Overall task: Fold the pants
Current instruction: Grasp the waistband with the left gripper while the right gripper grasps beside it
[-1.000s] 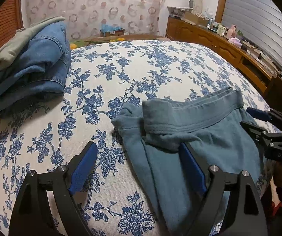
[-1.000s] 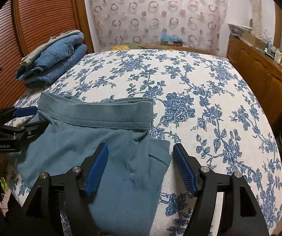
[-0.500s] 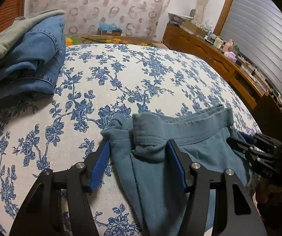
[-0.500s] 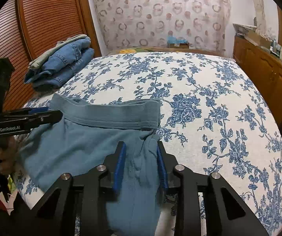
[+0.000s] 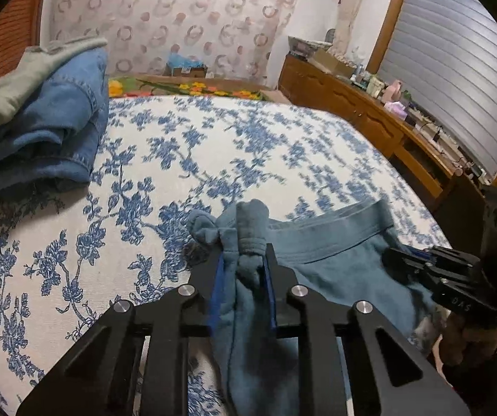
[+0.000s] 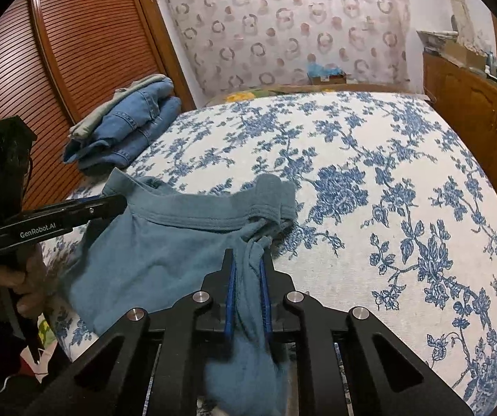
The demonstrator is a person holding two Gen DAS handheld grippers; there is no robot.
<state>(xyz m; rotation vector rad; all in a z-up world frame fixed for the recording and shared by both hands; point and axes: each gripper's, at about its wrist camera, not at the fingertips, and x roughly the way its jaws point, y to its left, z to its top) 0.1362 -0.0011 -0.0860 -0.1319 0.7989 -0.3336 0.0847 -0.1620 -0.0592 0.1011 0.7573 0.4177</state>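
Note:
Teal-blue pants (image 5: 331, 263) lie at the near edge of the floral bed, waistband toward the far side. My left gripper (image 5: 243, 260) is shut on the bunched left corner of the waistband. My right gripper (image 6: 248, 260) is shut on the bunched right corner of the pants (image 6: 165, 246). In the left wrist view the right gripper (image 5: 432, 270) shows at the pants' right side. In the right wrist view the left gripper (image 6: 85, 209) shows at the waistband's left corner, held by a hand. The pants' lower part hangs out of sight below both grippers.
The bed (image 6: 369, 180) has a blue floral cover. A pile of folded jeans with a grey-green garment on top (image 5: 40, 121) (image 6: 127, 128) sits at its far left. A wooden slatted wardrobe (image 6: 58, 69) stands left, a cluttered wooden dresser (image 5: 387, 118) right.
Both grippers went from open over the pants to shut on the waistband corners. The fabric is now bunched between the jaws and slightly lifted.

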